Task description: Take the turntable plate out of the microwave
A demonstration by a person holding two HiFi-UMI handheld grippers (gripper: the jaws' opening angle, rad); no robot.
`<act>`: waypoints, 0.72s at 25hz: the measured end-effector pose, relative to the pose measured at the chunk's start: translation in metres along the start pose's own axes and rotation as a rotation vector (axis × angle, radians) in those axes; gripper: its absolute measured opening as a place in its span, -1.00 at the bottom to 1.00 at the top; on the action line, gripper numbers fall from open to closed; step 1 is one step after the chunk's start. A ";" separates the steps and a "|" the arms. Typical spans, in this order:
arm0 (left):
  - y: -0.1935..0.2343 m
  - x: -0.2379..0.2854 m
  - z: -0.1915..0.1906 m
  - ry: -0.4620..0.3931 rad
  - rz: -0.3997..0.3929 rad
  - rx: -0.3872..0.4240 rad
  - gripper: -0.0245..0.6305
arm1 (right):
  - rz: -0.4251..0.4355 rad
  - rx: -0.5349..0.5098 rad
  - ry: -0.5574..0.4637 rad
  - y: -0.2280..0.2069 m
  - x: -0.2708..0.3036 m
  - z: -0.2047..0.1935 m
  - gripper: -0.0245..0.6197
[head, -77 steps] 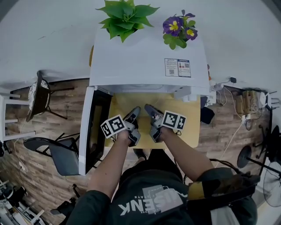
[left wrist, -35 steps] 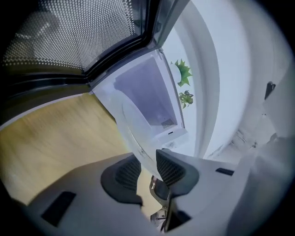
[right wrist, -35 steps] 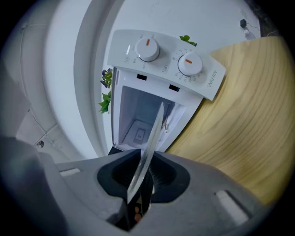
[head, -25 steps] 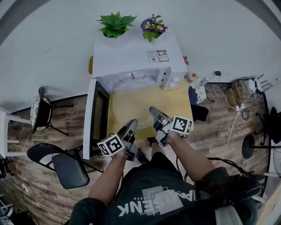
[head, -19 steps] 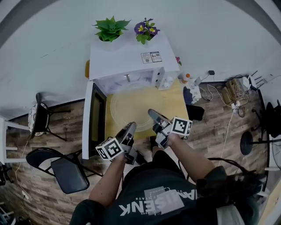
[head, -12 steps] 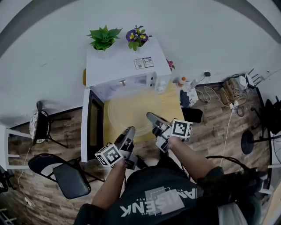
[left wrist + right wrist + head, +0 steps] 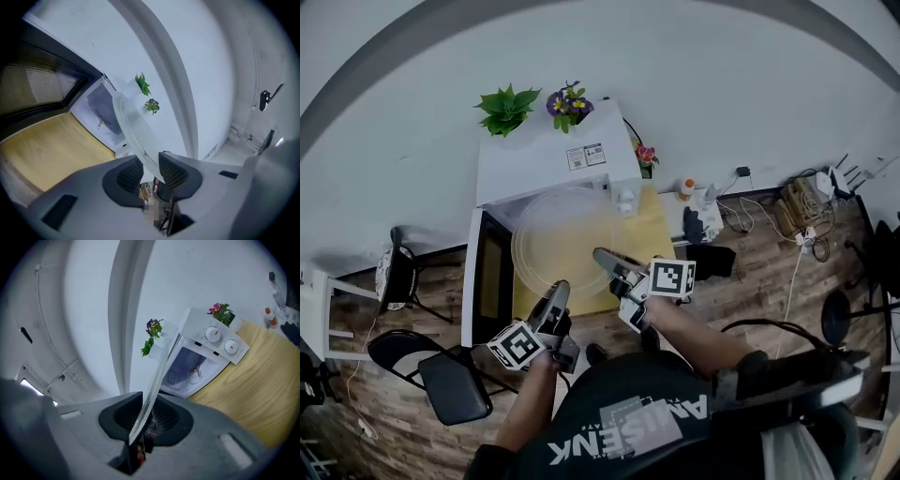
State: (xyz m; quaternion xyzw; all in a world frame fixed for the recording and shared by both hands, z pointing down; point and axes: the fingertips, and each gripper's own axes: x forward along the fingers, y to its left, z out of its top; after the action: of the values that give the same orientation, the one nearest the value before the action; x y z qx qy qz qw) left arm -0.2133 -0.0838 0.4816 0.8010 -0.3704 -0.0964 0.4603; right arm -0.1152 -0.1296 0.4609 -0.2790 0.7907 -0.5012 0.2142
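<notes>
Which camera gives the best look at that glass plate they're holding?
The head view: the glass plate appears there as a whole round disc. Each gripper view shows only its rim, edge-on, clamped between the jaws.

Plants point(image 7: 506, 107) sit atop microwave point(image 7: 546, 164), turntable plate point(image 7: 561, 239) before it.

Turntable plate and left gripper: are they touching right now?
Touching. In its own view, the left gripper has both pads pressed against the rim of the turntable plate, which runs between them.

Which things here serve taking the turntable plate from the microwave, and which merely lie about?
Job: turntable plate, microwave, left tool, right tool, both gripping the rim.
Lying about: green plant, purple flowers, folding chair, cables.
</notes>
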 end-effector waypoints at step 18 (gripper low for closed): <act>-0.031 0.001 0.008 -0.114 0.201 0.093 -0.62 | 0.079 0.012 0.115 0.018 -0.007 0.033 -0.70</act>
State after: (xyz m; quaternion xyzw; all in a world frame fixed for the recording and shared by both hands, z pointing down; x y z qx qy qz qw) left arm -0.2008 -0.0807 0.4517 0.7734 -0.4785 -0.0779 0.4084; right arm -0.0937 -0.1409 0.4316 -0.2170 0.8089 -0.5124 0.1898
